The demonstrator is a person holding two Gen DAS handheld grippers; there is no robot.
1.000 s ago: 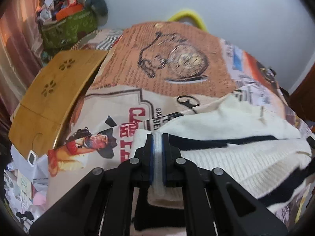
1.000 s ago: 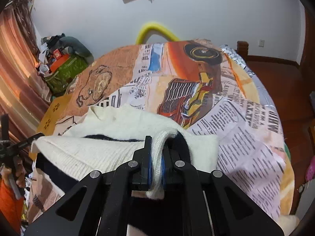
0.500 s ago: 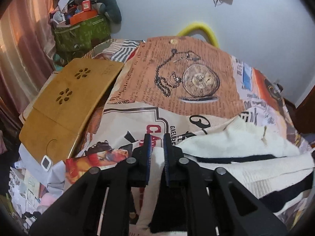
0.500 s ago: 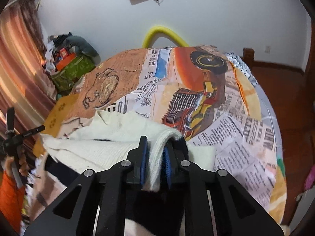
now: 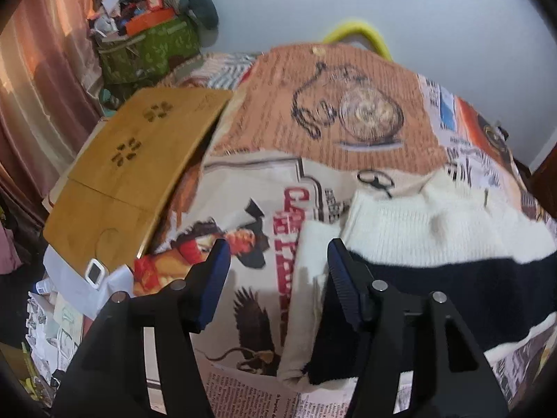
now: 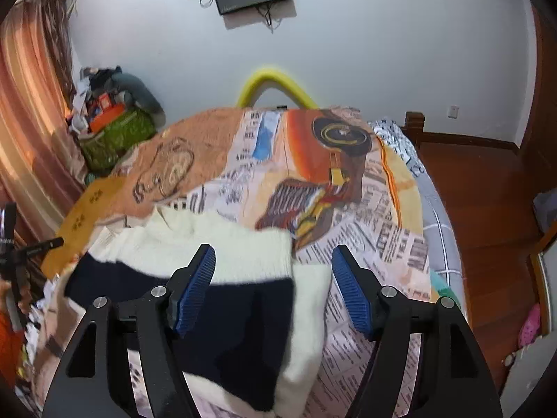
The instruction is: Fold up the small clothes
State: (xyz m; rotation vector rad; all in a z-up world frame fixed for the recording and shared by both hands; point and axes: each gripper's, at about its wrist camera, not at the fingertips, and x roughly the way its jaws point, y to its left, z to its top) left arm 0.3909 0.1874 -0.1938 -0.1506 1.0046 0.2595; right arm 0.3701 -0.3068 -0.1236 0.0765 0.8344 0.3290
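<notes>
— Where is the sweater relative to your two tools?

— It lies flat on the printed bedspread, cream with a dark band across it. Its long axis runs side to side between your hands. Your left gripper is over its left end, your right gripper over its right end.

— Are you holding anything?

— No. Both tools are spread wide with nothing between the blue pads; the knit sits below them, not pinched.

— Which hand is nearer the next fold?

— I judge them about equal. In the left wrist view a cream sleeve edge runs towards you under the gap; in the right wrist view the matching edge does the same. If you fold across the long axis, either end could be carried over to the other.

— Anything close by?

— The wooden lap tray lies on your left, apart from the sweater.
</notes>
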